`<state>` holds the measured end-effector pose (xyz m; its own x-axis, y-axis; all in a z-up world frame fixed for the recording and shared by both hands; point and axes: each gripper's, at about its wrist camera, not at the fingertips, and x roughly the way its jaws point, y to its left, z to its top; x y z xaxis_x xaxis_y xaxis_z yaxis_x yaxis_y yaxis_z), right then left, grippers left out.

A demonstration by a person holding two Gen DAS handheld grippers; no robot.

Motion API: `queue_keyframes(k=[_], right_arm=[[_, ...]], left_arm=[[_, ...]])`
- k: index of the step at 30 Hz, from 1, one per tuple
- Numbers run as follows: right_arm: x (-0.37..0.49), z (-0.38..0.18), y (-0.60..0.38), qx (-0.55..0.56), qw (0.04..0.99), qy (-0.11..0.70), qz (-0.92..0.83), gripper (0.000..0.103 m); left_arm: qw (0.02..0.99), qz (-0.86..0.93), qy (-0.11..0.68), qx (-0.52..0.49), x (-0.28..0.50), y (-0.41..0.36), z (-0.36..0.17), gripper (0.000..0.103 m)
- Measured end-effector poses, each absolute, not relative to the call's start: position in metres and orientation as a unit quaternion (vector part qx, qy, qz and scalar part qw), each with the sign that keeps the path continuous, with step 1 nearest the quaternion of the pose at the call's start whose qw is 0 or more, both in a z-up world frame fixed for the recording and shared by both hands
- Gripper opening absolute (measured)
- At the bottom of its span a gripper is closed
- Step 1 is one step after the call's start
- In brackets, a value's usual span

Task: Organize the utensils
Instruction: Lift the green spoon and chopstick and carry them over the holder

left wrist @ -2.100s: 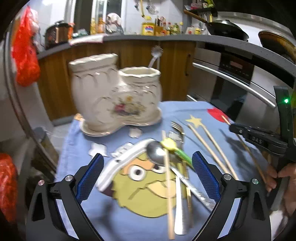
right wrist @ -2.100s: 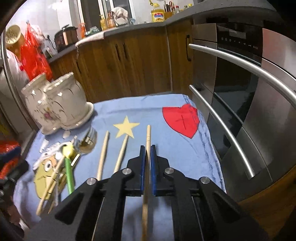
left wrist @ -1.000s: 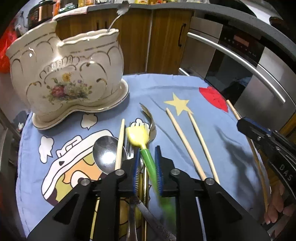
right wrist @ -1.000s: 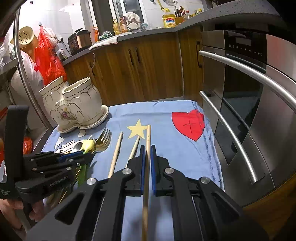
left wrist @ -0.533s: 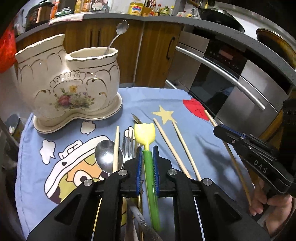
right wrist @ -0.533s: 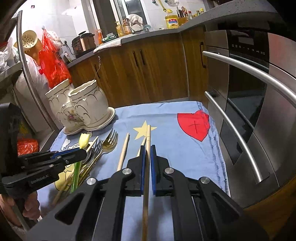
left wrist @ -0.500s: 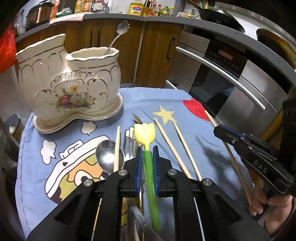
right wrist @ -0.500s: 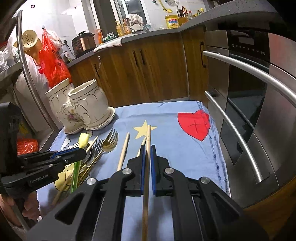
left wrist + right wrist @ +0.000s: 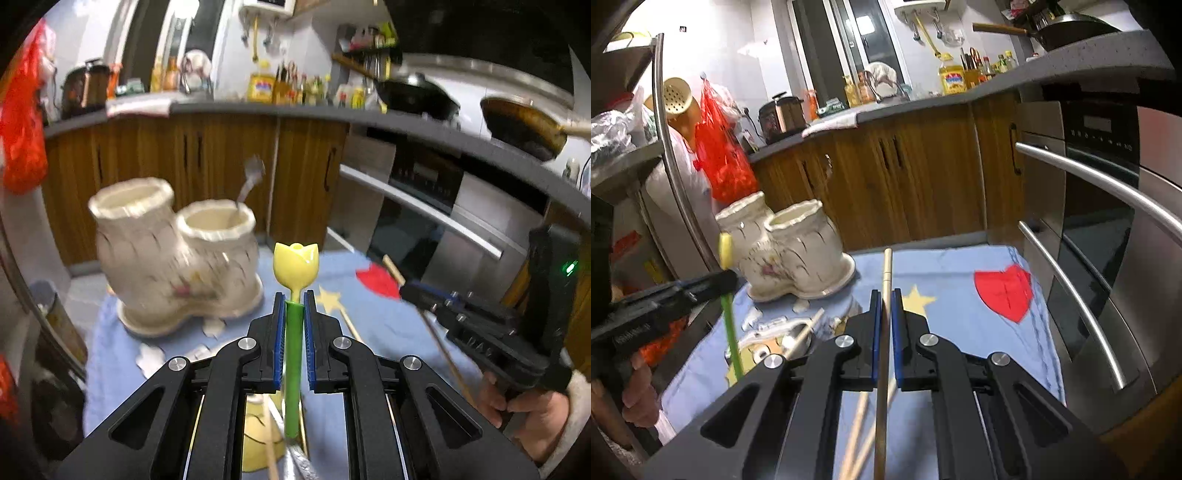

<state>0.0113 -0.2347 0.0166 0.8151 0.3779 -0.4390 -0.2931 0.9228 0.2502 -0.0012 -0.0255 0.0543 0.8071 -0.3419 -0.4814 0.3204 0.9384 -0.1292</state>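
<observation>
My left gripper (image 9: pixel 294 301) is shut on the green handle of a yellow tulip-headed utensil (image 9: pixel 295 266) and holds it lifted above the blue cloth (image 9: pixel 384 325). It shows from the side in the right wrist view (image 9: pixel 728 299). My right gripper (image 9: pixel 883 295) is shut on a wooden chopstick (image 9: pixel 886 273), raised over the cloth. The white ceramic two-cup holder (image 9: pixel 173 254) stands at the far left of the cloth, with one metal utensil (image 9: pixel 249 184) in its right cup. The holder also shows in the right wrist view (image 9: pixel 786 247).
Loose chopsticks (image 9: pixel 857 435), a spoon and other cutlery lie on the cloth (image 9: pixel 945 280) below the grippers. An oven with steel handles (image 9: pixel 1100 184) stands close on the right. Wooden cabinets (image 9: pixel 207 170) are behind. A red bag (image 9: pixel 720 155) hangs at the left.
My left gripper has lifted the tulip utensil off the cloth and tipped up toward the holder. My right gripper has risen with the chopstick still in it.
</observation>
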Motion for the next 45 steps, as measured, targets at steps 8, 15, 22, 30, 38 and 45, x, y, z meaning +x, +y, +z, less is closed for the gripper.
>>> queue_keyframes(k=[8,15,22,30,38,45], right_arm=[[0.034,0.064,-0.194,0.068,0.955,0.189,0.217,0.006],[0.074,0.104,-0.158,0.084,0.952,0.129,0.263,0.006],[0.127,0.127,-0.125,0.106,0.953,0.093,0.268,0.006],[0.178,0.130,-0.097,0.111,0.957,0.074,0.257,0.005],[0.203,0.108,-0.088,0.115,0.954,0.091,0.261,0.005],[0.202,0.103,-0.090,0.125,0.956,0.078,0.252,0.005]], left_arm=[[0.970,-0.143,0.196,-0.023,0.007,0.013,0.110,0.010],[0.977,-0.123,0.168,-0.043,0.045,0.047,0.150,0.010],[0.984,-0.094,0.145,-0.040,0.087,0.067,0.164,0.011],[0.981,-0.090,0.163,-0.047,0.123,0.082,0.145,0.011],[0.979,-0.090,0.179,-0.042,0.135,0.093,0.123,0.011],[0.976,-0.091,0.194,-0.037,0.141,0.091,0.108,0.011]])
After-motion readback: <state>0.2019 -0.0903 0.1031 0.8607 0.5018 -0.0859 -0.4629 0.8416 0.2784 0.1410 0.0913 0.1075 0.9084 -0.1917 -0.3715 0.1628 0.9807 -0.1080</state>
